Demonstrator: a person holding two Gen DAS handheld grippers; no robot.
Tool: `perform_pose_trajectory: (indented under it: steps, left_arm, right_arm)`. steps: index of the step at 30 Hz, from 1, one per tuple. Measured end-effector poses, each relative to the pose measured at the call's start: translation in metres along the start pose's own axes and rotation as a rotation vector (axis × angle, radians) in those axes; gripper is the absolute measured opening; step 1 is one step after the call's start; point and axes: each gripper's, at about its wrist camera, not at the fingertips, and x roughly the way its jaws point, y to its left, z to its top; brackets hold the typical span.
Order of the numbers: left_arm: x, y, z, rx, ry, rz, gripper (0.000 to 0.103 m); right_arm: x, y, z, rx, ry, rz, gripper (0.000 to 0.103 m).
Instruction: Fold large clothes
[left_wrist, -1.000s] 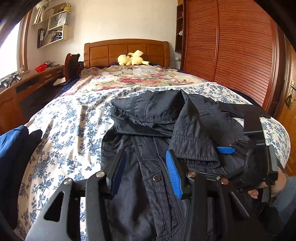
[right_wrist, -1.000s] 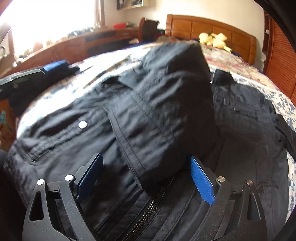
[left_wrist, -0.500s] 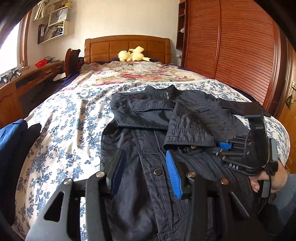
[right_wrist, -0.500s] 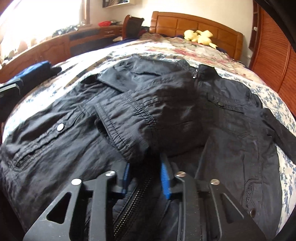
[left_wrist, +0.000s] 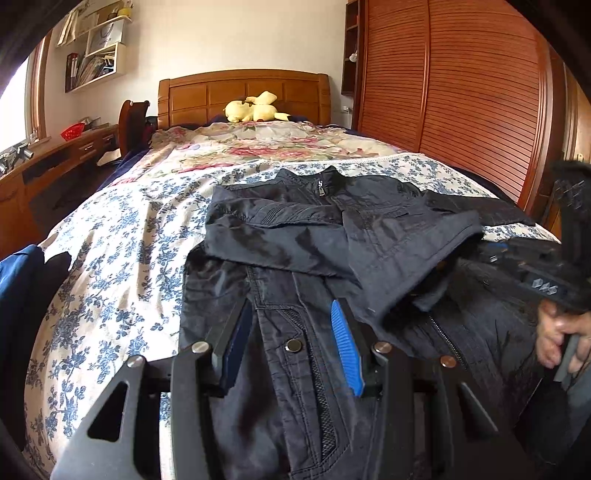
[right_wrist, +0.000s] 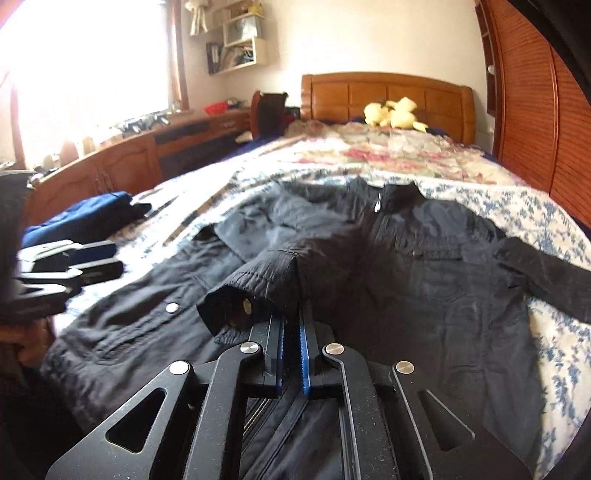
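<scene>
Jacket: a dark jacket (left_wrist: 306, 280) lay spread front-up on the flowered bedspread (left_wrist: 122, 258), its collar toward the headboard, its hem nearest both tongs.

Right tongs: the right gripper (right_wrist: 291, 354) had just been closing, and its blue pads now stood almost together, pinching a fold of the sleeve (right_wrist: 258, 291); the sleeve's cuff bunched just left of the fingertips. A second earlier those jaws gaped wide around the same sleeve.

What changed: the sleeve, then heaped high in front of the right tongs, now ran flatter across the chest, its cuff lifted off the jacket's front by the pinch.

Left tongs: the left gripper (left_wrist: 291, 347) hovered half open over the jacket's near left front, a snap button between its pads, which pressed on nothing. It had kept its place.

Other sleeve: it trailed out to the far right of the right tongs, over the bedspread, not yet folded in.

Meaning: by my reckoning the first sleeve was being re-gripped to set it squarely across the body; the second sleeve and the lengthwise fold were still to come.
</scene>
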Motion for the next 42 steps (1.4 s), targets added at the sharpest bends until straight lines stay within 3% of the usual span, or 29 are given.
perform_pose_trajectory:
  steps: [6,10,16,22,24,26,31,35,42]
  left_arm:
    - [0.001,-0.007,0.001,0.011,-0.001,-0.006,0.043]
    - [0.003,-0.011,0.002,0.019,-0.001,-0.009,0.043]
    - [0.007,-0.016,0.001,0.027,0.008,-0.007,0.043]
    - [0.007,-0.016,0.001,0.028,0.008,-0.007,0.043]
    - [0.007,-0.016,0.001,0.029,0.008,-0.006,0.043]
    - [0.007,-0.016,0.001,0.028,0.010,-0.006,0.043]
    - [0.007,-0.015,0.001,0.025,0.010,-0.004,0.043]
    - [0.007,-0.011,0.000,0.022,0.009,-0.001,0.043]
    - [0.004,-0.006,-0.002,0.011,0.009,0.005,0.043]
  right_arm:
    - [-0.039,-0.001,0.004,0.013,-0.048,0.043,0.003]
    - [-0.049,-0.002,-0.003,-0.018,-0.039,0.005,0.001]
    - [-0.038,-0.014,-0.015,-0.011,0.006,-0.035,0.001]
    - [-0.023,-0.012,-0.025,-0.017,0.043,-0.018,0.001]
    - [-0.015,-0.007,-0.028,-0.021,0.055,-0.013,0.008]
    - [-0.006,0.000,-0.031,-0.025,0.076,0.005,0.032]
    - [0.012,0.020,-0.036,-0.064,0.098,0.033,0.053]
    - [0.028,0.033,-0.038,-0.095,0.120,0.041,0.061]
    - [0.048,0.041,-0.042,-0.106,0.149,0.052,0.064]
